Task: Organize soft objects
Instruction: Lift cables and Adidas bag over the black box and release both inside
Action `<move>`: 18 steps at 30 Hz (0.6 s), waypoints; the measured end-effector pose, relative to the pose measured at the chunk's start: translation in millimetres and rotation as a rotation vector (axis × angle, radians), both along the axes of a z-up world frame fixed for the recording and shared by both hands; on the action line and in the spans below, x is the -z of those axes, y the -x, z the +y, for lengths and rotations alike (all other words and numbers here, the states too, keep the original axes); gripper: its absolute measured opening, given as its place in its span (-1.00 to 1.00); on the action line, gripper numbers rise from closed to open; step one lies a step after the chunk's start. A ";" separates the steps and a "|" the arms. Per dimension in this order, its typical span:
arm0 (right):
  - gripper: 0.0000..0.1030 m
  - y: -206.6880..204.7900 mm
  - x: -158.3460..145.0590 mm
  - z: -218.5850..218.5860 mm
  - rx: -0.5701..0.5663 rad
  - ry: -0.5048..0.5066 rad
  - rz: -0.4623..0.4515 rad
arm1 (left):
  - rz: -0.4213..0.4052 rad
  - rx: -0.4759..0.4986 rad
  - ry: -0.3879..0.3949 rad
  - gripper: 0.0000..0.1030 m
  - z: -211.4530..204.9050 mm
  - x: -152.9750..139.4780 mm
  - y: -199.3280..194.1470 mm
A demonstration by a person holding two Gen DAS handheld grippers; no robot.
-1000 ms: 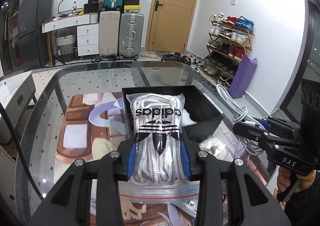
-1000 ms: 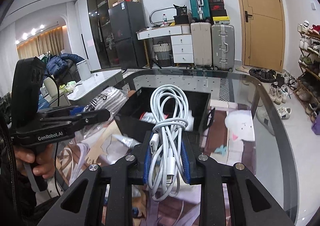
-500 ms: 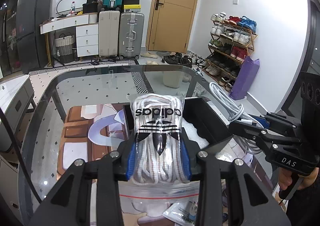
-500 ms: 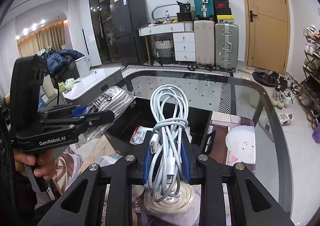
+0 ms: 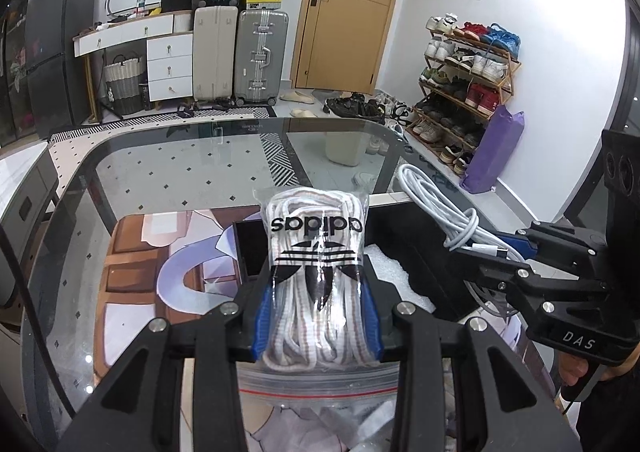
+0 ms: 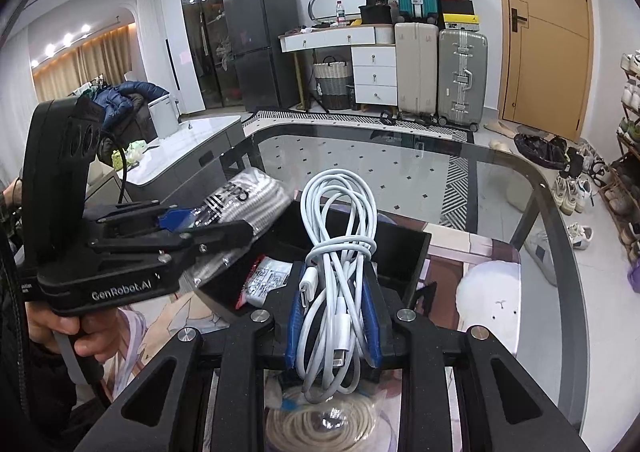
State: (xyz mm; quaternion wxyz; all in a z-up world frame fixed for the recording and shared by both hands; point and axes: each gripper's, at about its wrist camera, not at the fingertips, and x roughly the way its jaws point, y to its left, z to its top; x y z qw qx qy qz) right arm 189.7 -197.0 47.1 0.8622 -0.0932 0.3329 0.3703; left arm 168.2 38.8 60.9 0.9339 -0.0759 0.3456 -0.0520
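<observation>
My left gripper (image 5: 317, 316) is shut on a clear bag of white shoelaces (image 5: 316, 252) printed with a black Adidas logo, held above the near edge of a black box (image 5: 424, 252). It shows in the right wrist view (image 6: 208, 232) with the bag (image 6: 244, 200) at the box's left side. My right gripper (image 6: 334, 316) is shut on a bundle of white charging cable (image 6: 340, 236), held over the box (image 6: 404, 256). It shows in the left wrist view (image 5: 520, 252) with the cable (image 5: 440, 204) over the box's right part.
The box stands on a glass table (image 5: 180, 168) over a printed mat (image 5: 136, 272). Inside it lie a small packet (image 6: 266, 280) and white foam (image 5: 388, 268). A coil of beige cord (image 6: 324, 424) lies under my right gripper. A white plush shape (image 6: 488, 300) lies right.
Both grippers have risen and moved forward over the black box with their loads still held. The box now sits lower and closer in both views.
</observation>
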 end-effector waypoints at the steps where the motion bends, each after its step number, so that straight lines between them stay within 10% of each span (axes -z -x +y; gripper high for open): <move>1: -0.51 -2.3 1.3 1.8 -0.002 0.007 0.003 | 0.008 -0.004 -0.013 -0.30 -0.2 1.4 -1.8; 18: -0.51 -12.2 11.0 25.6 -0.061 0.090 -0.003 | 0.011 -0.002 -0.014 -0.30 0.2 6.4 -9.6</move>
